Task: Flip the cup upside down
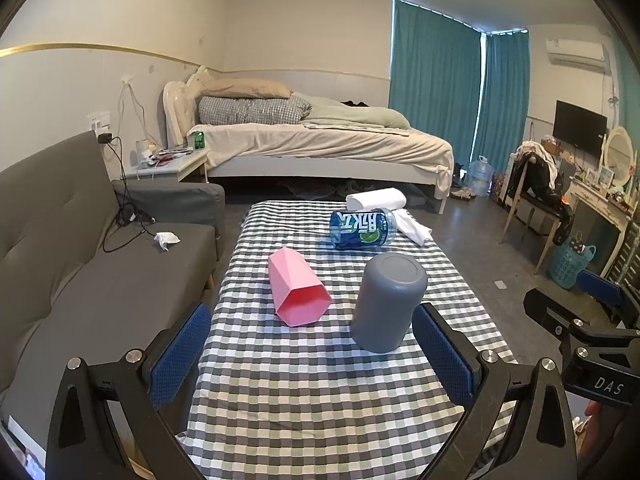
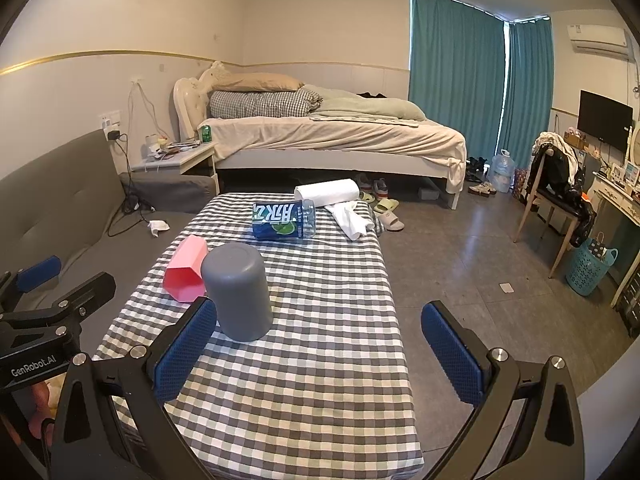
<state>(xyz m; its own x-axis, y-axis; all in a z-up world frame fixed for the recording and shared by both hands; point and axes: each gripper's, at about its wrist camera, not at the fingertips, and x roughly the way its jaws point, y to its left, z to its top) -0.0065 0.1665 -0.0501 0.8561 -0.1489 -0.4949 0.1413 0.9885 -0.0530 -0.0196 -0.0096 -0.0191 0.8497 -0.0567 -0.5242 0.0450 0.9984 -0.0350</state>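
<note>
While both grippers gape empty | grey cup [image 1: 387, 302] inverted | mounts read "DAS", "GenRobot.AI"

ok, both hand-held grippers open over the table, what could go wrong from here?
1. The grey cup already stands mouth down; grabbing it would undo that.
2. The pink cup lies on its side with slanted facets, so it may slip or roll on the cloth.
3. The bottle lies on its side behind and could roll if bumped.
</note>
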